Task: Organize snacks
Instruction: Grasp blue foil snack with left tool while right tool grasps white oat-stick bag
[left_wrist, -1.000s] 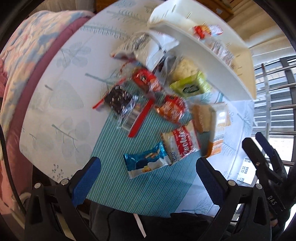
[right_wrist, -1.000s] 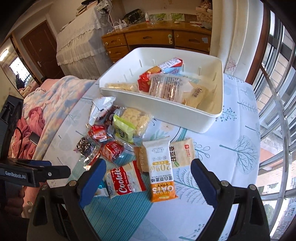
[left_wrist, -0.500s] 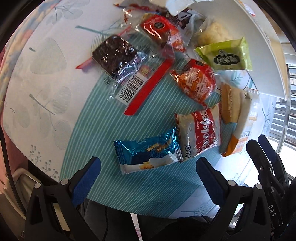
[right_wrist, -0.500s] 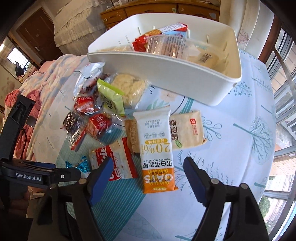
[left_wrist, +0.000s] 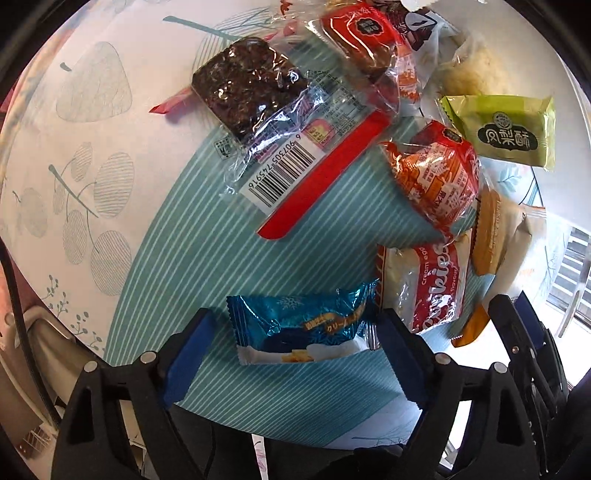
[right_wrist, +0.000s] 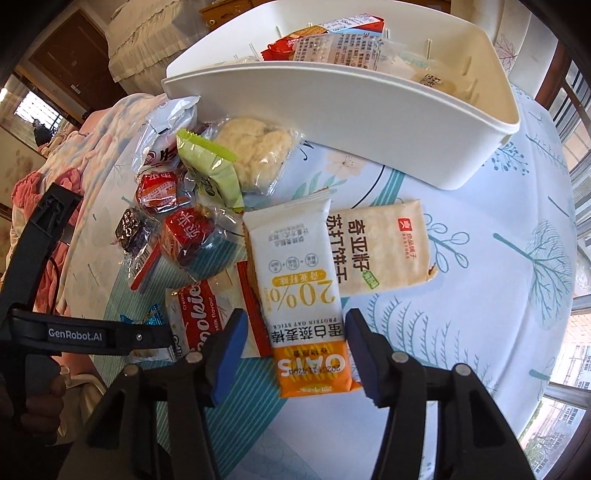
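A: While both tongs were down at the table (left_wrist: 110, 155), what sat between the blue pads of the left tongs (left_wrist: 291, 354)?

B: A blue foil snack packet (left_wrist: 306, 325) lay flat on the striped teal part of the cloth. The jaws stood wide on either side of it, the right pad at the packet's crimped end, the left pad just clear; nothing was gripped.

A: And the right tongs (right_wrist: 295, 354)?

B: Partly open, straddling the orange end of an oat bar (right_wrist: 303, 295). Whether the pads touched it, I couldn't tell.

A: What lay ahead of them?

B: Beyond the oat bar, a cream cracker packet (right_wrist: 384, 251) to its right and a red cookies packet (right_wrist: 210, 321) to its left. Farther out sat a white bin (right_wrist: 369, 122), already holding several packets. Ahead of the left tongs lay a dark brownie in clear wrap (left_wrist: 251, 85) and a green pastry packet (left_wrist: 506, 133).
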